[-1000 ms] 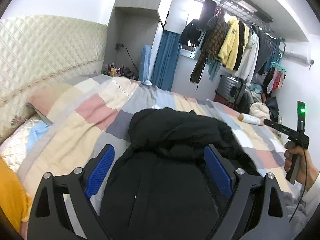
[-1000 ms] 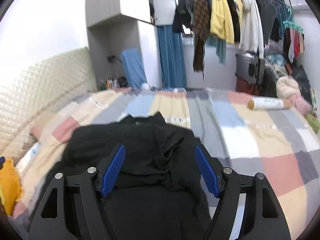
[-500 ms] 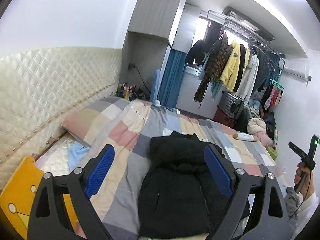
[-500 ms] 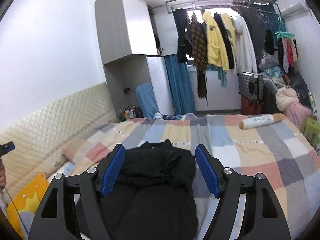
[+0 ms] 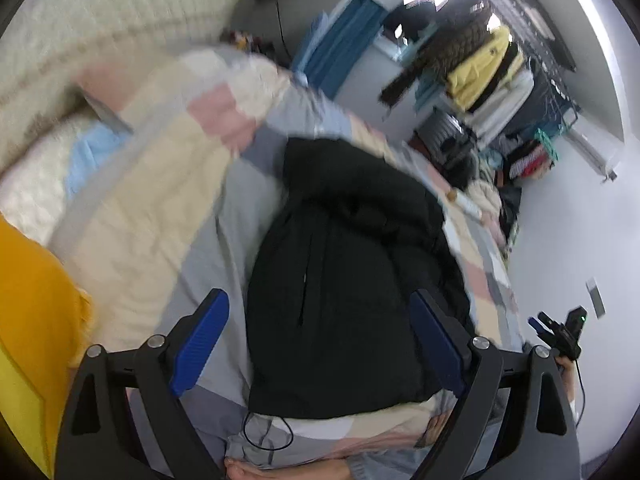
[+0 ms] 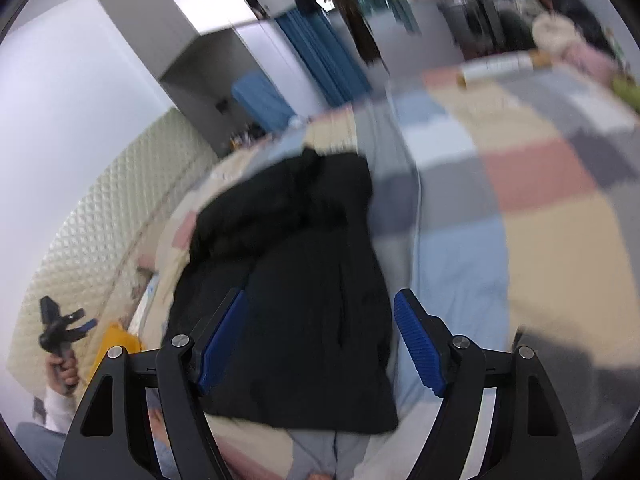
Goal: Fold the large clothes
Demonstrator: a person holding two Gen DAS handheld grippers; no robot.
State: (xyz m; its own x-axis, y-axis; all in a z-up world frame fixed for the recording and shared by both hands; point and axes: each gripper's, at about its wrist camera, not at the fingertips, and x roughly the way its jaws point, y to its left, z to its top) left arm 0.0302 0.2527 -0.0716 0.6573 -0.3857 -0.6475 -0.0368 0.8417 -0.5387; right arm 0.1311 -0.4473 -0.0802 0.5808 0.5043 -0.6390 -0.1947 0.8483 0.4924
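A large black jacket lies folded on the patchwork bed cover, collar end far from me. It also shows in the right wrist view. My left gripper is open and empty, held above the jacket's near end. My right gripper is open and empty, also above the jacket's near hem. The right gripper shows small at the right of the left wrist view, and the left gripper at the left of the right wrist view. Both views are blurred.
A padded headboard runs along the bed's left. A yellow cushion lies at the near left. A white roll rests on the far bed edge. A rack of hanging clothes stands beyond the bed. My knees are under the grippers.
Both grippers have tilted down toward the jacket's near end after being raised; the view swung from the room to the bed. Both stay open and empty.
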